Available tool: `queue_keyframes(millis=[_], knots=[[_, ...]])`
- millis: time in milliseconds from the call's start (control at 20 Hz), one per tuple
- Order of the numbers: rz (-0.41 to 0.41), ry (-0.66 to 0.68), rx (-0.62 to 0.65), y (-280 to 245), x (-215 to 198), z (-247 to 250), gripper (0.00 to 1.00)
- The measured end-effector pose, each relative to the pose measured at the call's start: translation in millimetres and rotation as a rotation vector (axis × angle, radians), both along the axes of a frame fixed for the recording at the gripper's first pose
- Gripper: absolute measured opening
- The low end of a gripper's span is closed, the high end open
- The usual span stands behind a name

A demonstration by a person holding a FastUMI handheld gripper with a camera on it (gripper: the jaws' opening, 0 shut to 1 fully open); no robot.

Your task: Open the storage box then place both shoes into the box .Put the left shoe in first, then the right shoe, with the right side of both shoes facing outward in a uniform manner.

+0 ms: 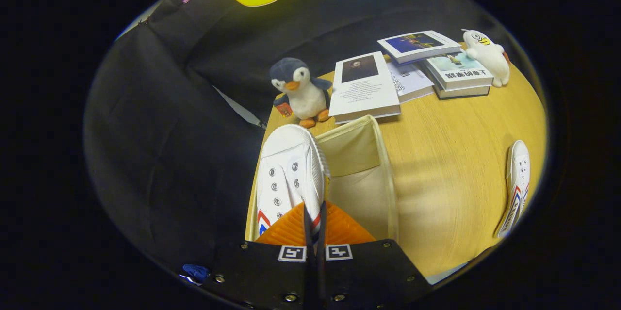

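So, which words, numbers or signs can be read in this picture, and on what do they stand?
White book beside the grey penguin toy: print too small to read.
Stacked book by the white plush toy: large characters, upside down, illegible.
White canvas shoe gripped between the fingers: stripes, no text.

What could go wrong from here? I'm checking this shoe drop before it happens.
The gripper pinches only a thin edge of the held shoe, which hangs over the storage box's table-edge rim, so it could slip and fall outside. The box walls look soft and might buckle. The second shoe lies near the table's far edge.
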State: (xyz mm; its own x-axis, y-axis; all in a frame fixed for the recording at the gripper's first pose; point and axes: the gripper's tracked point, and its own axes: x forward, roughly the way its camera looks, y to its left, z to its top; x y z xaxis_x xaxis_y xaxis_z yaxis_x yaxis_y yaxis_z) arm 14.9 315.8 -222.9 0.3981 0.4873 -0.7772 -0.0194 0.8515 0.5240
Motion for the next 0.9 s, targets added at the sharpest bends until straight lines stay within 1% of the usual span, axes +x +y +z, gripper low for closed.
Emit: queue_keyframes(millis=[200, 550, 650, 750, 800, 850, 900], knots=[[0.023, 0.042, -0.040, 20.7, -11.5, -26.2, 0.00], [0.011, 0.126, -0.103, 34.8, -18.8, -70.2, 0.01], [-0.002, 0.153, -0.099, 37.7, -19.4, -78.5, 0.01], [-0.005, 0.151, -0.113, 37.6, -15.1, -81.3, 0.01], [0.005, 0.154, -0.132, 37.1, -15.1, -84.4, 0.01], [0.021, 0.160, -0.152, 36.7, -17.5, -88.0, 0.04], [0.037, 0.160, -0.164, 36.6, -19.4, -89.5, 0.04]])
